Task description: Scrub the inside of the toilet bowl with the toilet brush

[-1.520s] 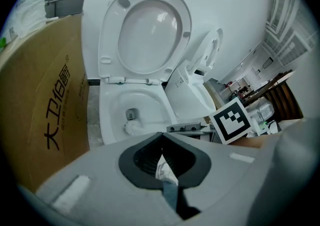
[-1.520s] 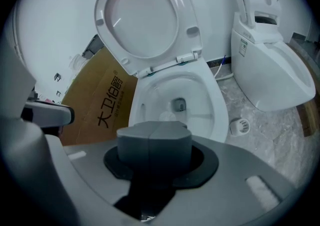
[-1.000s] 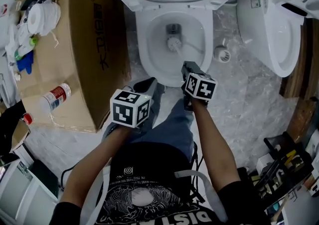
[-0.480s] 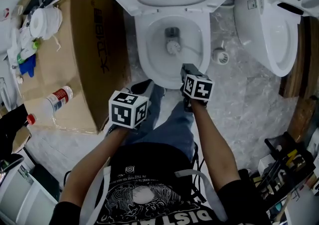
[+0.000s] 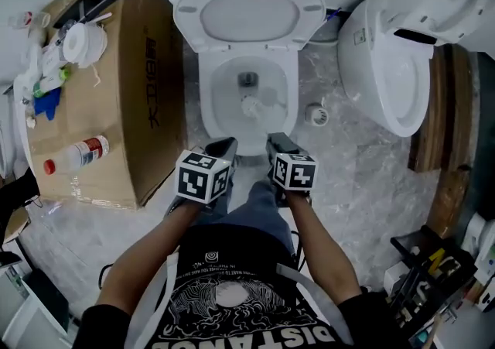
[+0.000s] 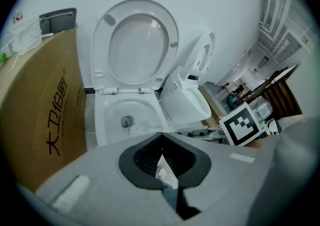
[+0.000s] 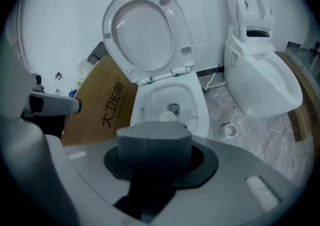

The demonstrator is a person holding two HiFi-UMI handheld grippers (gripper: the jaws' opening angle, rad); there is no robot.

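Grey marbled floor (image 5: pixel 363 177), white toilet bowl (image 5: pixel 206 104), right gripper (image 5: pixel 279 141) clamping toilet brush (image 5: pixel 249 105), left gripper (image 5: pixel 222 146) closed, empty.

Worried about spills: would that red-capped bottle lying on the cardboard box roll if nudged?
The bottle lies on its side on the cardboard box and looks round, so a sideways nudge would probably roll it. It looks like clear plastic, so it is likely light and hard to break.
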